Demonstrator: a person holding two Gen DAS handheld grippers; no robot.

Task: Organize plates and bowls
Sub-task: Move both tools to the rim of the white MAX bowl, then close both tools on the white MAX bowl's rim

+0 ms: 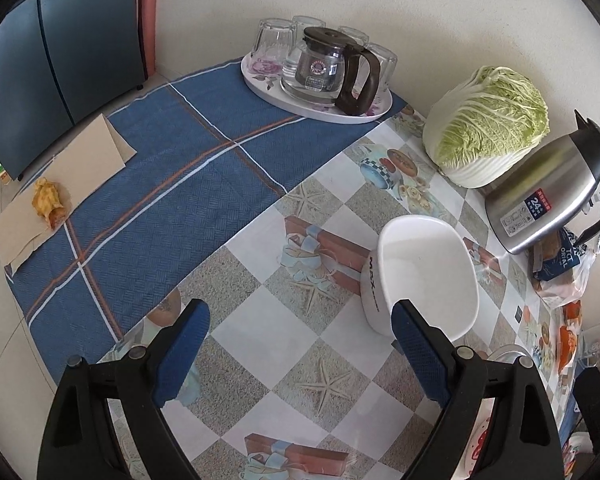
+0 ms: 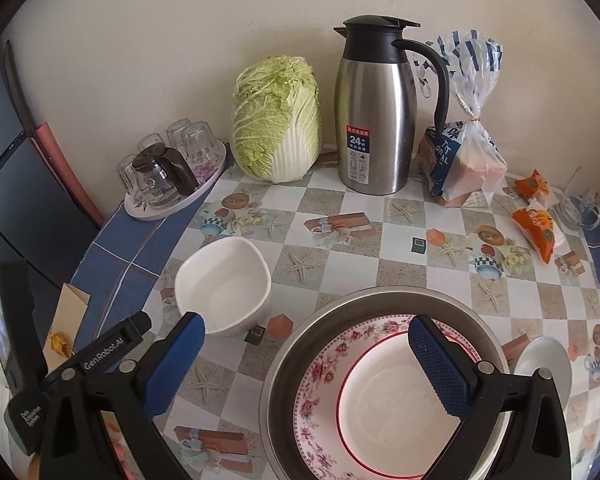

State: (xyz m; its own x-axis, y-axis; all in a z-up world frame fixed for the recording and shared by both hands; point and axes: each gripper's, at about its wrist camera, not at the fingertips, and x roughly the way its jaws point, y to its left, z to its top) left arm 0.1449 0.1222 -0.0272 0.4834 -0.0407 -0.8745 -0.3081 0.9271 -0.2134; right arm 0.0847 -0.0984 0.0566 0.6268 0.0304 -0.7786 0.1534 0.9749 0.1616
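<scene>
Home kitchen or dining corner; bench (image 2: 400, 240) under printed checkered oilcloth plus blue plaid cloth (image 1: 172, 184); whole napa cabbage (image 2: 278, 120) against plain wall; steel thermos jug (image 2: 374, 120); bagged sliced bread (image 2: 460, 168); orange snack packets (image 2: 538, 232); floral tray (image 1: 260, 84) with glass teapot (image 1: 324, 68) and upturned tumblers (image 1: 272, 38); floral plate (image 2: 324, 380) in metal basin (image 2: 292, 360); white bowl (image 2: 224, 284).

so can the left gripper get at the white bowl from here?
Probably yes. The left gripper is open with nothing between its fingers, and the white bowl stands upright just ahead beside its right finger. The bare tablecloth around it leaves the approach free.
</scene>
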